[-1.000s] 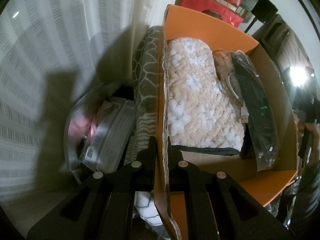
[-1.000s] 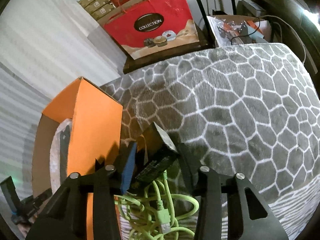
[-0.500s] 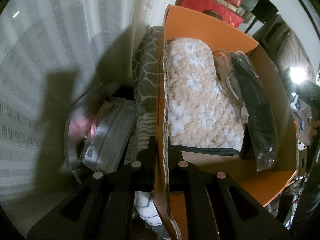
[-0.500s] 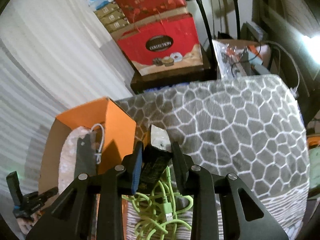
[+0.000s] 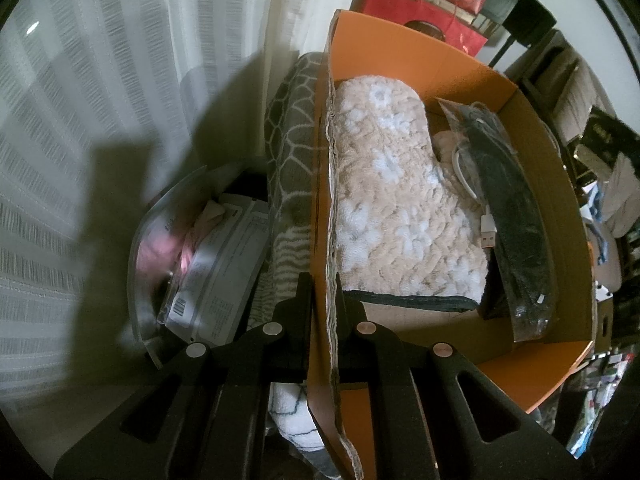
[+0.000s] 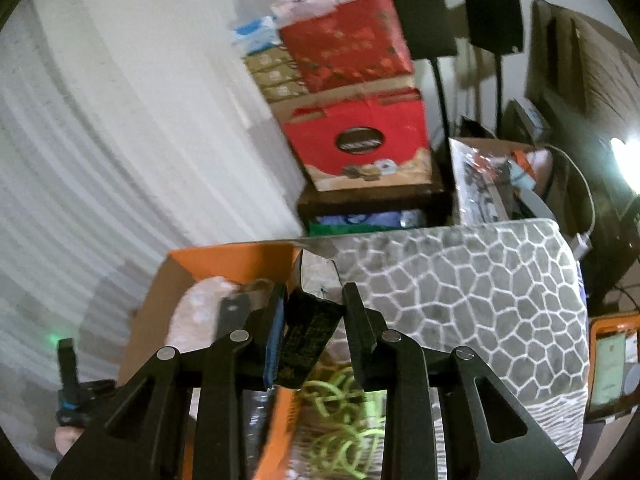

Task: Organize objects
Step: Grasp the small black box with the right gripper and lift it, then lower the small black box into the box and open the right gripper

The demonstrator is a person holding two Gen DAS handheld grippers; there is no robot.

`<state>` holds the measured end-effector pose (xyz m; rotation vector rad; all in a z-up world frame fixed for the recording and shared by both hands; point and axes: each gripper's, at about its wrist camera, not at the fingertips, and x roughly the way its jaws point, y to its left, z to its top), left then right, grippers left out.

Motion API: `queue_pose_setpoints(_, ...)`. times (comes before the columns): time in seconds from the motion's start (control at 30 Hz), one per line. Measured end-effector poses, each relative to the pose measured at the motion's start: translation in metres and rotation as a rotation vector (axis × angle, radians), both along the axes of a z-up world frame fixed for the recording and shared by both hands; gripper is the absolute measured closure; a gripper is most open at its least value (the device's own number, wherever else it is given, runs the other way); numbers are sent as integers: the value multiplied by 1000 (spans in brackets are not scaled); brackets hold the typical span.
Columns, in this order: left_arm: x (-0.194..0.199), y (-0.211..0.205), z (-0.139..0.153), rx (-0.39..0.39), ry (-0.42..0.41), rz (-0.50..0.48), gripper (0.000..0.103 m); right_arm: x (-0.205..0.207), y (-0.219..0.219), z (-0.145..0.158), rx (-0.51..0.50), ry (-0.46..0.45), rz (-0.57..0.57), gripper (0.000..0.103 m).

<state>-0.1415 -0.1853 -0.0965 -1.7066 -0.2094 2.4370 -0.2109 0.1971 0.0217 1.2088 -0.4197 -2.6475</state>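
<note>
My left gripper [image 5: 323,300] is shut on the near wall of an orange cardboard box [image 5: 420,52]. Inside the box lie a beige fluffy slipper [image 5: 392,200], a white USB cable [image 5: 486,232] and a black item in clear plastic [image 5: 516,224]. My right gripper [image 6: 316,312] is shut on a black power adapter [image 6: 308,336], held in the air above the box edge [image 6: 232,258]. Its green cable [image 6: 344,420] dangles below. The left gripper also shows in the right wrist view [image 6: 70,380].
A grey honeycomb-patterned blanket [image 6: 460,292] covers the surface beside the box. A clear plastic bin [image 5: 200,264] with papers sits left of the box by the white curtain [image 5: 100,100]. Red gift boxes [image 6: 360,136] stack behind on a dark stand.
My right gripper has closed on the adapter and lifted it off the blanket, moving it up and toward the box. The left gripper has stayed still on the box wall.
</note>
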Motion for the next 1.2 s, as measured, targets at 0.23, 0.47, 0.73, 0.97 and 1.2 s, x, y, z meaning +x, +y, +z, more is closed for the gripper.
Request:
queue_pose_setpoints(0.23,0,0,0,0,0,0,97,15,-51,9,-36,4,152,76)
queue_pose_setpoints(0.47,0,0,0,1,0,0,97,30,-97,-11,-59,-42,279,76)
queue_pose_setpoints(0.73,0,0,0,2,0,1,97,38,-128,-29,-59,-73,349,76)
queue_pose_setpoints(0.97,0,0,0,1,0,1,97,41,-150,-47,-46,-104,385,76)
queue_pose_setpoints(1.2,0,0,0,2,0,1,97,44,-171,-65,-28,-128,418,76)
